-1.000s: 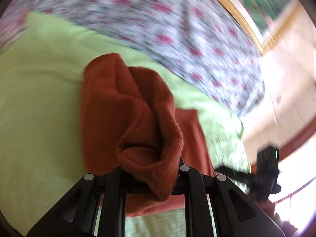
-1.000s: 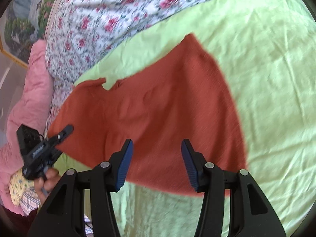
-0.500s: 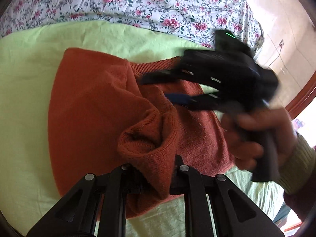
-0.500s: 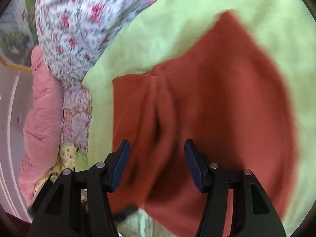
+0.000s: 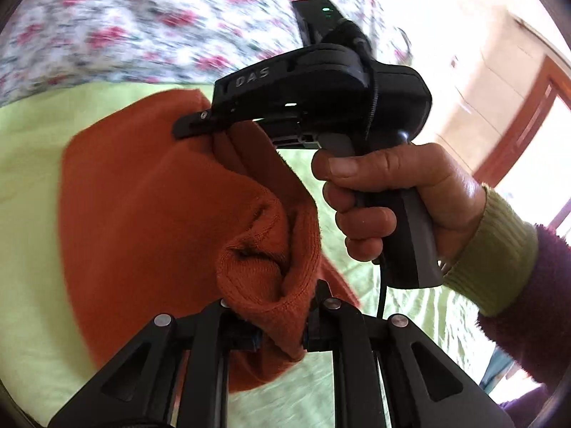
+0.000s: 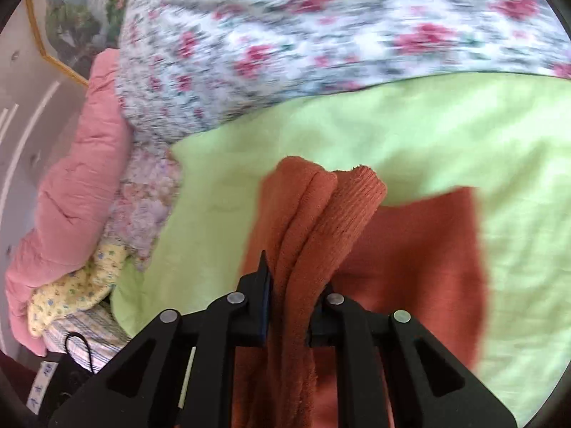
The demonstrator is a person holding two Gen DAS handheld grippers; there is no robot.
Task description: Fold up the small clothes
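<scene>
A rust-orange knit garment [image 5: 142, 221] lies partly on a light green sheet [image 5: 32, 164]. My left gripper [image 5: 273, 321] is shut on a bunched fold of it and holds that fold up. My right gripper [image 6: 292, 306] is shut on another doubled edge of the garment [image 6: 421, 249], which hangs between its jaws. In the left wrist view the right gripper [image 5: 200, 125] shows from the side, held by a hand [image 5: 385, 192], with its tip clamped on the garment's far upper edge. The rest of the garment spreads flat on the sheet.
A floral quilt [image 6: 321, 35] lies behind the green sheet [image 6: 428, 125]. A pink padded blanket [image 6: 71, 178] and a yellow patterned cloth [image 6: 78, 292] are piled at the left. A framed picture [image 6: 71, 18] hangs on the wall. A wooden door frame [image 5: 517, 121] stands at the right.
My right gripper was open above the flat garment; it has since closed on the garment's edge and lifted it. My left gripper kept its hold on the bunched fold.
</scene>
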